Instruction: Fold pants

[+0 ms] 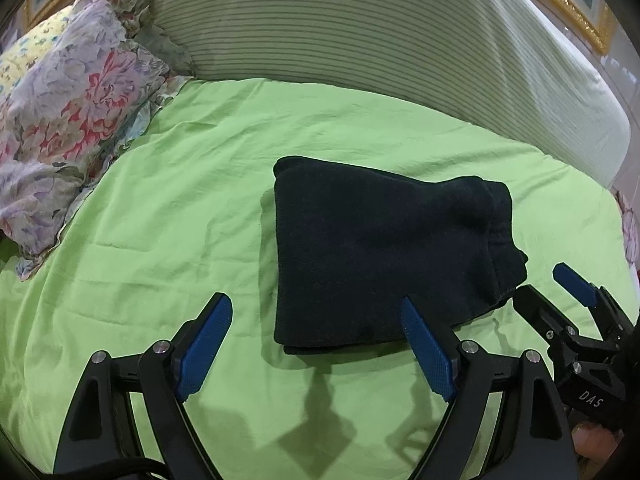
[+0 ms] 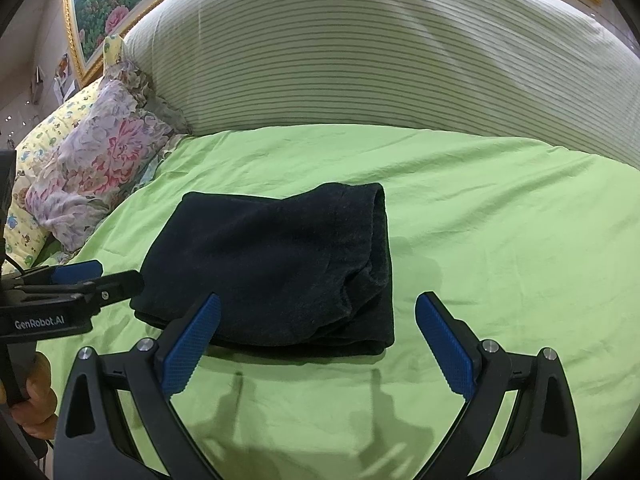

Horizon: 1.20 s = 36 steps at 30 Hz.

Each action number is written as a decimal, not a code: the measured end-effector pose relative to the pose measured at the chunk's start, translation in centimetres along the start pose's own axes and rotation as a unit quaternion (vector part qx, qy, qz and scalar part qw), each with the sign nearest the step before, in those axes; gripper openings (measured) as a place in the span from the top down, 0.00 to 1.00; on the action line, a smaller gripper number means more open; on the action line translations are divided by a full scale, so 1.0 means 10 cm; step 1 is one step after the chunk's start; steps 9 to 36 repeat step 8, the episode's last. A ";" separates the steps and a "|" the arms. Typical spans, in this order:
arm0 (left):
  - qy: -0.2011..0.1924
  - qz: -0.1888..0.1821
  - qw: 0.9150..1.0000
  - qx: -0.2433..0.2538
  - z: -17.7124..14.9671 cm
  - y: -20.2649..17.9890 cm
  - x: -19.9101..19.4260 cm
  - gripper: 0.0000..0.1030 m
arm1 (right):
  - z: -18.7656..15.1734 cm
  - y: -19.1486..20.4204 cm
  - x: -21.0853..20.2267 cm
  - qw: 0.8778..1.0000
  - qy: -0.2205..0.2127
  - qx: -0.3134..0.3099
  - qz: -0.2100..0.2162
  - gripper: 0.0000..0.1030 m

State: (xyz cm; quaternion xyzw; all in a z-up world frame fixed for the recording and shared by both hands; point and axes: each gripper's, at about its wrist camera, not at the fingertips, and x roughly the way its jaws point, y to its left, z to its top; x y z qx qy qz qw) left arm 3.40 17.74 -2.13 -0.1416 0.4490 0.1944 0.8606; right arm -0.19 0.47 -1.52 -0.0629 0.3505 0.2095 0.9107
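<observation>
bare sheet (image 2: 500, 220) right of pants (image 2: 272, 264)

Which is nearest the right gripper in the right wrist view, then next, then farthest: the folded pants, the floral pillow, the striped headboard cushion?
From the right gripper, jaws open:
1. Folded pants, just ahead on the green sheet, slightly left.
2. Floral pillow, farther back, at the left.
3. Striped headboard cushion, farthest, across the back.

Bright overhead light, perhaps behind; sharp shadows, fisheye-warped edges.
</observation>
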 end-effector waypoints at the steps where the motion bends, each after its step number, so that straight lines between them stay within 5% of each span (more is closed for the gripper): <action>1: 0.000 0.001 1.000 0.002 0.00 -0.02 -0.01 0.16 | 0.01 -0.01 -0.01 1.000 -0.001 0.002 0.001 0.05; 36: 0.003 0.013 1.000 0.003 0.02 -0.10 -0.03 0.16 | -0.01 -0.04 -0.04 1.000 -0.002 0.016 0.008 0.05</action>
